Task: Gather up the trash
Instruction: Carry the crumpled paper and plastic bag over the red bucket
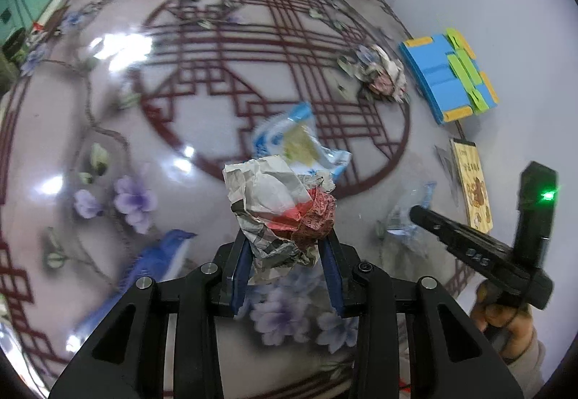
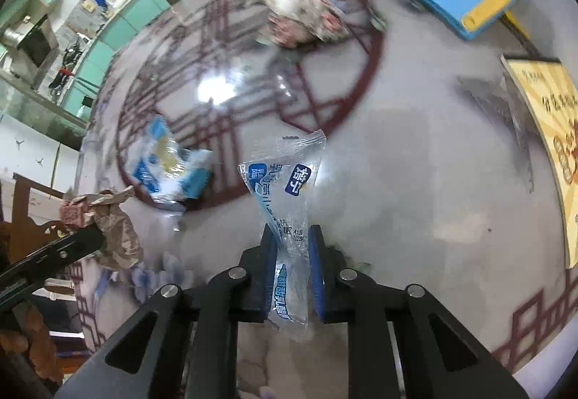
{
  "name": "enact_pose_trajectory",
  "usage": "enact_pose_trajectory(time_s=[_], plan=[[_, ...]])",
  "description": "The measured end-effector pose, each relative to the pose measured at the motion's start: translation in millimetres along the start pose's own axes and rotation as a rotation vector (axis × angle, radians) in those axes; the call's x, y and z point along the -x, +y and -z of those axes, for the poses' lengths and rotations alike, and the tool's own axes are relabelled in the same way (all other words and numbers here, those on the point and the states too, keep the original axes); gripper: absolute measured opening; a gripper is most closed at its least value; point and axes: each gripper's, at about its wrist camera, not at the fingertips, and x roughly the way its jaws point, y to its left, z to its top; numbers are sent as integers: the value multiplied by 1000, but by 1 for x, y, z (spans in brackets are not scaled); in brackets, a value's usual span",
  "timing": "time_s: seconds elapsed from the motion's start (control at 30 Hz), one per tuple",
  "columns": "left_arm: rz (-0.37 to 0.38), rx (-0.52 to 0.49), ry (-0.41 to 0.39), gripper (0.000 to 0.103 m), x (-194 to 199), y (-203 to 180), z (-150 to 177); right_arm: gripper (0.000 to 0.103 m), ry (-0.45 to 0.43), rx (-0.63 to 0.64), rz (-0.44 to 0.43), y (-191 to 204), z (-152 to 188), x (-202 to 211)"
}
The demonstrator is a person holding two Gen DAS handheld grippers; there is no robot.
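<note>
Left hand-held gripper (image 1: pixel 285 247) clamps crumpled newspaper (image 1: pixel 280 211), right hand-held gripper (image 2: pixel 292 236) pinches clear wrapper (image 2: pixel 285 178); blurred, probably snack packet (image 2: pixel 169 164) lies nearby.

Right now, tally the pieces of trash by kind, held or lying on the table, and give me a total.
Crumpled paper balls: 2, one in the left gripper at, one on the table at
Clear wrappers: 1, in the right gripper at
Blue and white snack bags: 1, on the table at
Total: 4
</note>
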Motion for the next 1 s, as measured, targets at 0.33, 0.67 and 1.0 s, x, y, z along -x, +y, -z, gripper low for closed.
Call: enact_pose_trajectory(time_s=[0.33, 0.67, 1.0], plan=[[-68, 41, -78, 34, 30, 49, 5, 15, -60, 130, -31, 72, -7, 24], [-98, 125, -123, 35, 58, 112, 14, 15, -66, 214, -51, 143, 1, 19], [-129, 152, -159, 35, 86, 169, 21, 15, -88, 279, -77, 216, 8, 12]])
